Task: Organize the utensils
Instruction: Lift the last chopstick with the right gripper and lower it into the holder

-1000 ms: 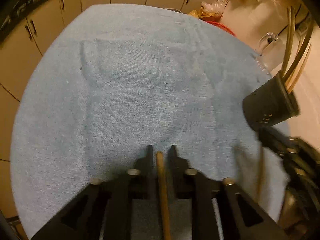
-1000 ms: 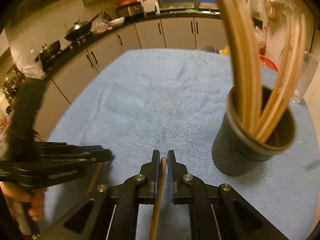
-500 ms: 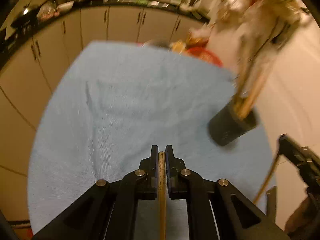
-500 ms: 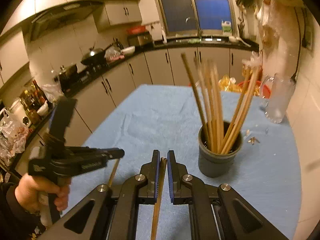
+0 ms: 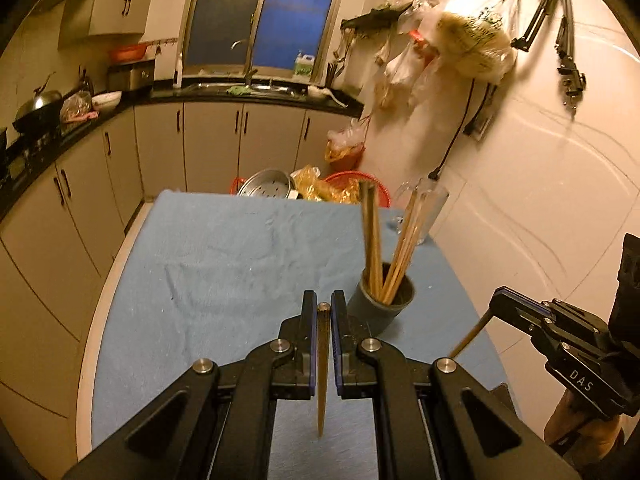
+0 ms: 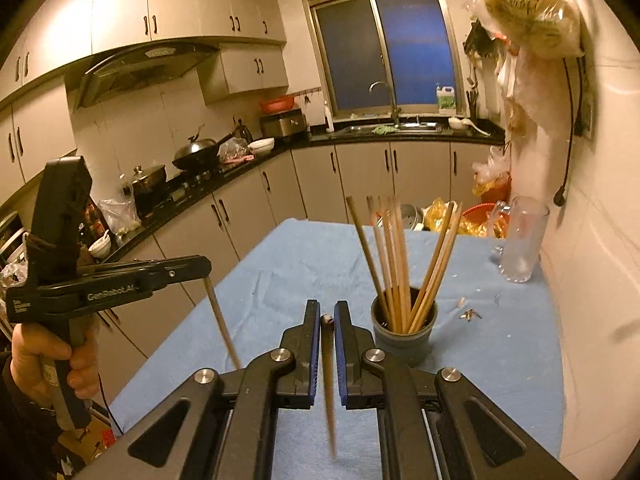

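Left wrist view: the left gripper (image 5: pixel 323 305) is clamped on a thin wooden chopstick (image 5: pixel 322 364), raised over the blue towel-covered table (image 5: pixel 224 264). The round dark grey holder cup of chopsticks (image 5: pixel 378 312) stands just right of its fingertips, near the table's right edge (wide bare cloth to the left).

Right wrist view: the right gripper (image 6: pixel 327 312) pinches another wooden chopstick (image 6: pixel 328 376); the cup sits just ahead to its right

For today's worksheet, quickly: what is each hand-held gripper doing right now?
Left hand-held gripper: shut on a chopstick.
Right hand-held gripper: shut on another chopstick.
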### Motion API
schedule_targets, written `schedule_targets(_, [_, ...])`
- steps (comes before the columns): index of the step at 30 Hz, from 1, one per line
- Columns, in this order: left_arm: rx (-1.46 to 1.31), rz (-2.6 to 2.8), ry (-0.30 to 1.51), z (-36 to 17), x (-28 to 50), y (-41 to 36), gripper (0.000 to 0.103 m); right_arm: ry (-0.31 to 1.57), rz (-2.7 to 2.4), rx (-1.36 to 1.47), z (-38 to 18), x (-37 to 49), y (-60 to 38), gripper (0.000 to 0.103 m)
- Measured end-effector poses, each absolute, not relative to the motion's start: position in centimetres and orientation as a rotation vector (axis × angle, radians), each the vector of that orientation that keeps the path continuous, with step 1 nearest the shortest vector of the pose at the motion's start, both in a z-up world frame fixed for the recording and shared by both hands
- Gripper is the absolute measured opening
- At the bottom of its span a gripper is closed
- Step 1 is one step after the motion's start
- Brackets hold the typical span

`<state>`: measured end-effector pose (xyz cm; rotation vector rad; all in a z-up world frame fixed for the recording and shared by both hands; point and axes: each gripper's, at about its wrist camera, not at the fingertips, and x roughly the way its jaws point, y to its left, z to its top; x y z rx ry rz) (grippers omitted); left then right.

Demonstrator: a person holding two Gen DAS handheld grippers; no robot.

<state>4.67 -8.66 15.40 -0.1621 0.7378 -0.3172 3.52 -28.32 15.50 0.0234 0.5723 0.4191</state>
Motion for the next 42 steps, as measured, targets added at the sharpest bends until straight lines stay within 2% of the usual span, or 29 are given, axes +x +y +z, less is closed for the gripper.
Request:
schedule_targets(17, [-0.151,-0.318,0.660,19.5,5.8,-10.3,0.006,0.497,0.372,0.008,20.4,3.4,-29.2,0.008])
schedule_targets(42, [-0.109,-0.333,0.626,21.5,5.8,-12.5,0.007,0.477,0.342,0.018,22.6,3.1,-30.3,0.008])
